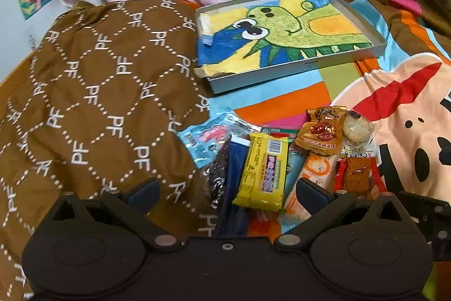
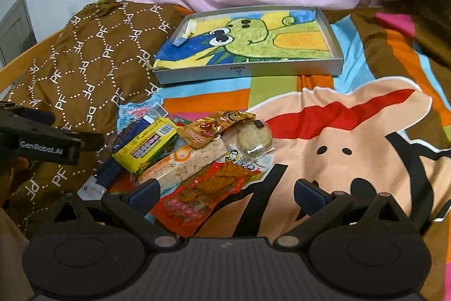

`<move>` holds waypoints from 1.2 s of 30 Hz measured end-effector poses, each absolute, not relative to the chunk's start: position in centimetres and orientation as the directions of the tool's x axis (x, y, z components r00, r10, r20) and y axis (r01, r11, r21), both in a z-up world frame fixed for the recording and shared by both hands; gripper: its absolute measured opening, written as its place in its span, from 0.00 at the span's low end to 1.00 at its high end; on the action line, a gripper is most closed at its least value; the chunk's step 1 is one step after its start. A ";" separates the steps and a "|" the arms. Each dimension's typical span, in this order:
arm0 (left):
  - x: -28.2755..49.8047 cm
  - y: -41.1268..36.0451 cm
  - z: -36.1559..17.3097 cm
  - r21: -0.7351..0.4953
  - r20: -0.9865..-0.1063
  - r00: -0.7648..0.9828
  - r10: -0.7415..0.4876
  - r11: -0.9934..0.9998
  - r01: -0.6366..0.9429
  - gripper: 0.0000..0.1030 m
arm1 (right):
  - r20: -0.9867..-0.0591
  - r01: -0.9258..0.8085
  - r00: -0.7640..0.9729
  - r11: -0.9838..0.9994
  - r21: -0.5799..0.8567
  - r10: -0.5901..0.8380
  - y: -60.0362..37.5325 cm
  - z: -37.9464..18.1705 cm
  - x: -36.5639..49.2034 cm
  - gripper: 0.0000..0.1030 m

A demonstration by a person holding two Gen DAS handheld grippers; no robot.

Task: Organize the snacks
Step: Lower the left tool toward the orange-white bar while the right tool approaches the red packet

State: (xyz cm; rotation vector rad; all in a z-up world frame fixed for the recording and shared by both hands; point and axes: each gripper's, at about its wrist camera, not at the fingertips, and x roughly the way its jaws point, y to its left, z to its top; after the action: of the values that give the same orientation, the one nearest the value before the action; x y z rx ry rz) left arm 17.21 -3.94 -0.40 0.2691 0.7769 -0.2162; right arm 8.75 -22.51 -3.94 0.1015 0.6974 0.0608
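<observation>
Left wrist view shows the left gripper (image 1: 227, 192) with jaws released over the snack pile (image 1: 276, 160), the yellow packet (image 1: 262, 171) between them. Beyond the jaws, the grey tray (image 1: 304, 69) holds no snacks; sorting appears unstarted. The right gripper (image 2: 225, 192) is likewise spread wide, empty.

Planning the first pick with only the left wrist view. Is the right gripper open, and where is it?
Observer: It is open and holds nothing. The right gripper hangs at the right edge of the snack pile, partly over the peach pig-face printed cloth.
Operator: The red packet's near end is cut off in my view. Is anything on it?
Observer: No. The near end of the red see-through snack packet lies bare. Only its far end is tucked under the orange-and-white rice bar packet.
</observation>
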 end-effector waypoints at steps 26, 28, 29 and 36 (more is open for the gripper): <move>21.8 -6.1 -3.2 0.124 -0.733 0.661 -0.159 0.924 0.360 0.99 | -0.748 -0.010 0.660 0.996 0.086 0.072 -19.2 -9.5 14.8 1.00; 21.9 -6.0 -3.5 0.120 -0.737 0.657 -0.160 0.925 0.361 0.99 | -0.751 -0.008 0.657 0.997 0.071 0.059 -18.9 -9.7 15.0 1.00; 22.1 -6.0 -3.6 0.118 -0.741 0.653 -0.160 0.925 0.360 0.99 | -0.754 -0.009 0.655 0.998 0.061 0.052 -18.8 -9.8 15.1 1.00; 22.2 -5.9 -3.9 0.099 -0.746 0.641 -0.181 0.921 0.376 0.99 | -0.783 0.000 0.622 1.000 -0.031 -0.024 -18.9 -10.3 15.5 1.00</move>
State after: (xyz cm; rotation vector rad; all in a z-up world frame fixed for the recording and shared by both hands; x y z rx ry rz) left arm 22.19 -5.94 -3.94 0.2555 0.8163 -0.3214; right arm 15.52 -18.90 -10.33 -0.0292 0.8998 -0.0137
